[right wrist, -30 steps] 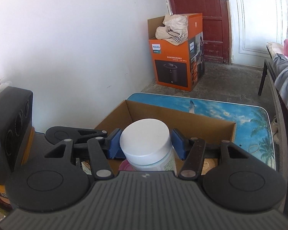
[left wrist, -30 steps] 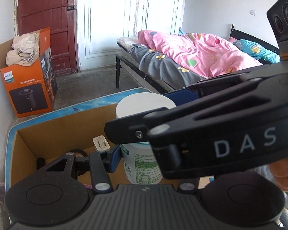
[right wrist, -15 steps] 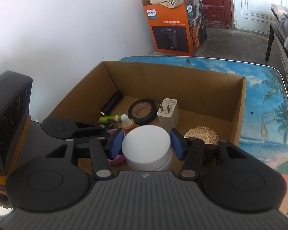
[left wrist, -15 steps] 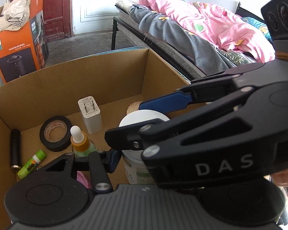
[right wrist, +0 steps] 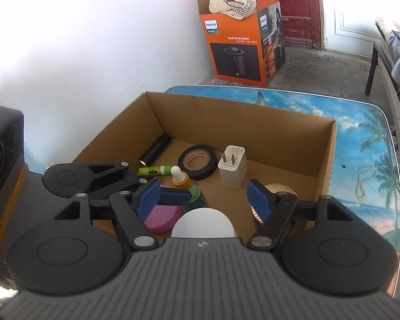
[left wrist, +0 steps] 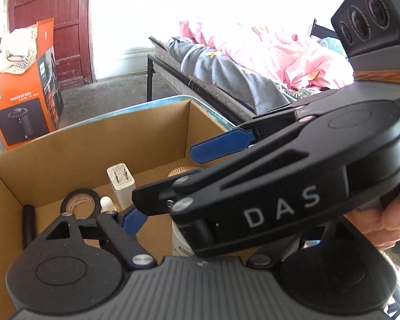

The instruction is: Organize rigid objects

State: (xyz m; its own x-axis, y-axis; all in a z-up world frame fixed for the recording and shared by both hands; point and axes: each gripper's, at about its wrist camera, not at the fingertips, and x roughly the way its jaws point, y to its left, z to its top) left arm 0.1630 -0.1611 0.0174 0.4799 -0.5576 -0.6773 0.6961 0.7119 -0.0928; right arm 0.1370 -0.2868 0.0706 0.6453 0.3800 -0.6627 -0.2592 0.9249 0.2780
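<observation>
Since the white-lidded jar (right wrist: 203, 222) now stands upright on the floor of the cardboard box (right wrist: 253, 122), at the near end, both grippers have let go of it. The right gripper (right wrist: 204, 196) has its jaws spread, having just been opening; the blue pads stand clear of the lid on either side, nothing pressed between them. The left gripper (right wrist: 157, 194) comes in from the left with its jaws also just opened wide; in the left wrist view only one blue pad (left wrist: 133, 220) shows, the other hidden behind the right gripper's body, and a strip of the jar's labelled side peeks out below that body. A two-gripper hold probably suited the jar's width and smooth wall; now released, it looks placed, judging by the clear gaps.

Just beside the jar sit a pink object (right wrist: 162, 217) and a dropper bottle (right wrist: 184, 184) with a white bulb, close enough that withdrawing pads could nudge them. Further in lie a green tube (right wrist: 153, 170), a black cylinder (right wrist: 156, 149) along the left wall, a roll of black tape (right wrist: 198, 162) lying flat, a white charger (right wrist: 232, 167) standing prongs up, and a gold disc (right wrist: 280, 188) by the right wall. Everything is grouped in one box, as the sorting job wants. The box rests on a table (right wrist: 360, 133) printed with beach scenery; a rubber band (right wrist: 364, 177) lies loose on it.
</observation>
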